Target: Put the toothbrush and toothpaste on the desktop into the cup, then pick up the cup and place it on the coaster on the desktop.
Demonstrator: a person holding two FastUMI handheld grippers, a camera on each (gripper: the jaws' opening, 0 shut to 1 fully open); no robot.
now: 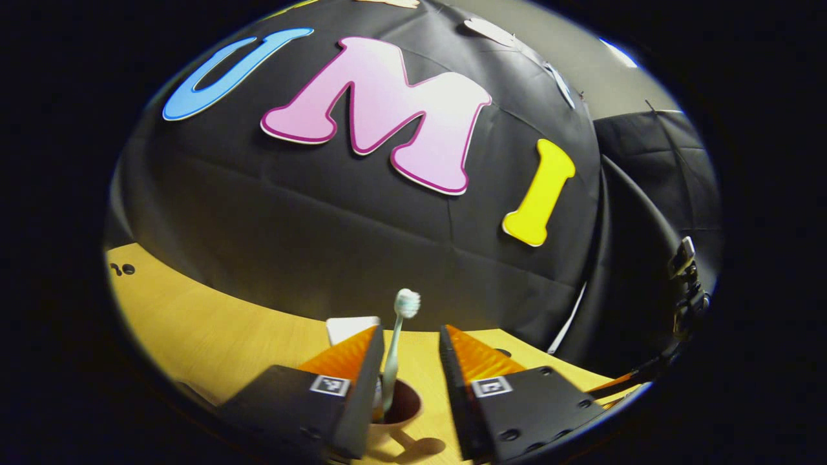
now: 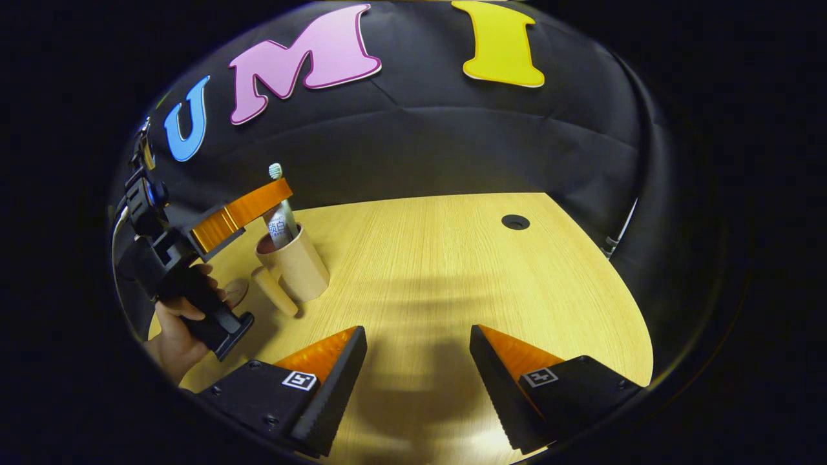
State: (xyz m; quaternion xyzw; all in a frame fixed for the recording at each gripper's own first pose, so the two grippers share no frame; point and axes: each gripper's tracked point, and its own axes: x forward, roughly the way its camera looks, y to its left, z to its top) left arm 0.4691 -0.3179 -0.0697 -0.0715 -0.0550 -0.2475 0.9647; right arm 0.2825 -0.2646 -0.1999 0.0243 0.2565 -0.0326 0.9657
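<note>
A tan cup point(image 2: 298, 261) with a stubby handle point(image 2: 274, 290) stands on the wooden table point(image 2: 439, 271) at the left. A toothbrush point(image 1: 395, 352) stands upright in the cup point(image 1: 404, 407), bristles up. The toothpaste tube point(image 2: 282, 226) leans in the cup beside it; its white end point(image 1: 352, 327) peeks over a finger. My left gripper point(image 1: 410, 336) hovers over the cup, open, its fingers on either side of the toothbrush without both pressing on it. A hand holds that left gripper point(image 2: 281, 194). My right gripper point(image 2: 417, 332) is open over bare table, well right of the cup.
A small brown disc point(image 2: 235, 292), perhaps the coaster, lies left of the cup by the hand. A round cable hole point(image 2: 515, 222) sits far right in the tabletop. The black cloth wall closes off the back of the table.
</note>
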